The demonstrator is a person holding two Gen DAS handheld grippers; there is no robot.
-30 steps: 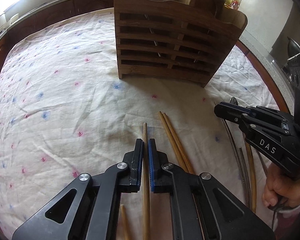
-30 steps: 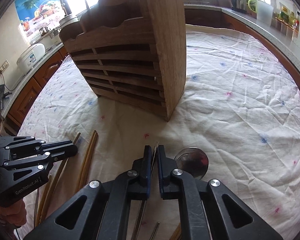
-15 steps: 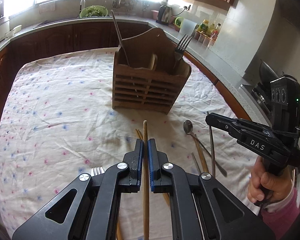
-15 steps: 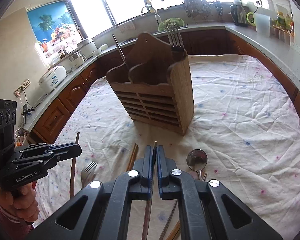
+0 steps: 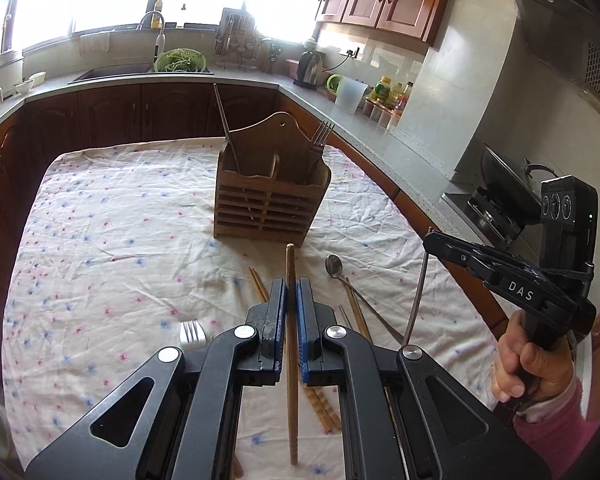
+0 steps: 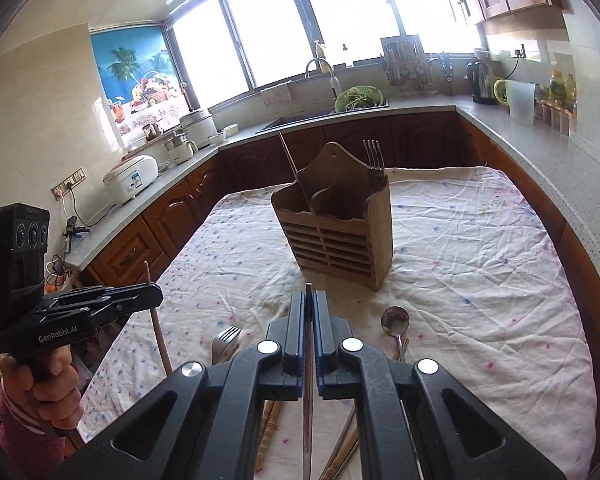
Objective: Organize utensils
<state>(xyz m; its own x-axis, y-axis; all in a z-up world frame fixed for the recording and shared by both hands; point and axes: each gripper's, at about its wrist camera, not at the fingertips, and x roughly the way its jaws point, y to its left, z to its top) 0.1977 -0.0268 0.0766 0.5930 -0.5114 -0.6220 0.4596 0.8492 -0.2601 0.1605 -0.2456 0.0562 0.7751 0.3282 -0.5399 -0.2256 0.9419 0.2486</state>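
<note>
The left tool [image 5: 291, 304] is clamped on a wooden chopstick [image 5: 291, 264], its tip pointing at the wooden holder [image 5: 270, 204]. The right tool [image 6: 309, 312] grips a thin metal utensil [image 6: 308, 380], probably a chopstick. The holder stands on the cloth-covered desk [image 5: 120, 240], a fork [image 5: 319, 140] upright inside. In front of the holder lie a spoon [image 6: 395, 320], another fork [image 6: 223, 342] and loose chopsticks [image 5: 260, 286].

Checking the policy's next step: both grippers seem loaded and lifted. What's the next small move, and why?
Probably carry the left gripper forward over the wooden holder and tip its wooden chopstick upright. Both grippers are shut on sticks, the right gripper on a metal chopstick, clear of the cloth; the holder's compartments are open-topped.
</note>
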